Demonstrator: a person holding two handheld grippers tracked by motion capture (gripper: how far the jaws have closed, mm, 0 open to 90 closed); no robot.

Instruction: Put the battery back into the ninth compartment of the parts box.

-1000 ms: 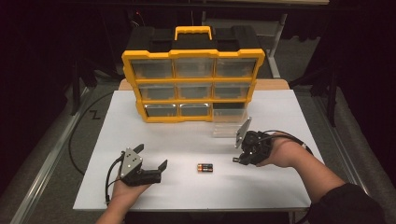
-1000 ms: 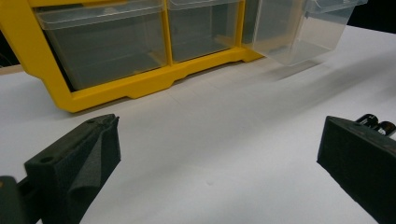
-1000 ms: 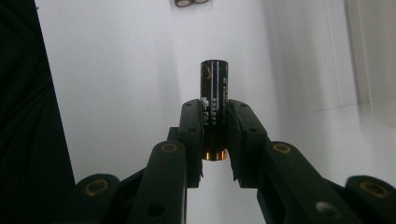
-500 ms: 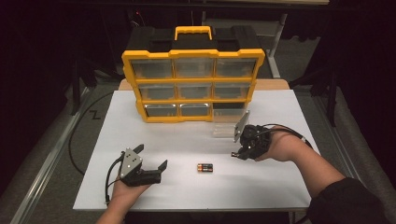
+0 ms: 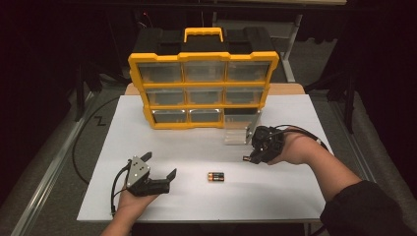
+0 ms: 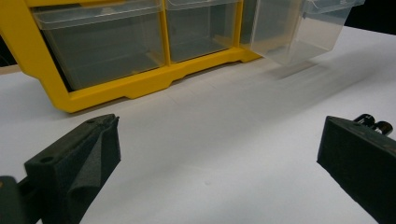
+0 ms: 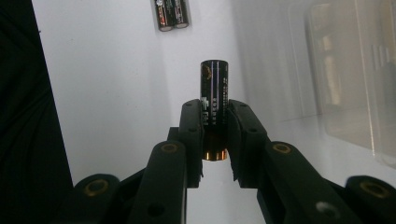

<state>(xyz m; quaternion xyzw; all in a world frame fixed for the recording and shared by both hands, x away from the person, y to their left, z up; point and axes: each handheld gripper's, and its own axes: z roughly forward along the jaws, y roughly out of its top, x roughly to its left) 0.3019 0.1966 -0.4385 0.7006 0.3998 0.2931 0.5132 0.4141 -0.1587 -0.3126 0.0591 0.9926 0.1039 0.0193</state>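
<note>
White rectangular surface [image 5: 196, 147]: carries everything described. Yellow plastic organiser cabinet with nine clear drawers and a carry handle [image 5: 203, 88]: stands upright at the far side of the surface and serves as the landmark. Clear plastic drawer [image 5: 239, 132]: pulled out of the cabinet's lower right bay, resting just in front of it. Left gripper [image 5: 160, 182]: rests on the surface well in front of the cabinet's left end, jaws spread wide with nothing between them. Right gripper [image 5: 247, 158]: near the front of the cabinet's right end, just beside the pulled-out drawer, jaws pinching one black cylindrical battery [image 7: 214, 112] across its lower body, with the upper half projecting beyond the tips. Pair of black batteries [image 5: 216, 176]: lie side by side and touching, in front of the cabinet's middle, between the two grippers. The held battery is probably rigid, dense for its size and smooth-skinned, so liable to roll or slip; a grip across mid-body seems best.
</note>
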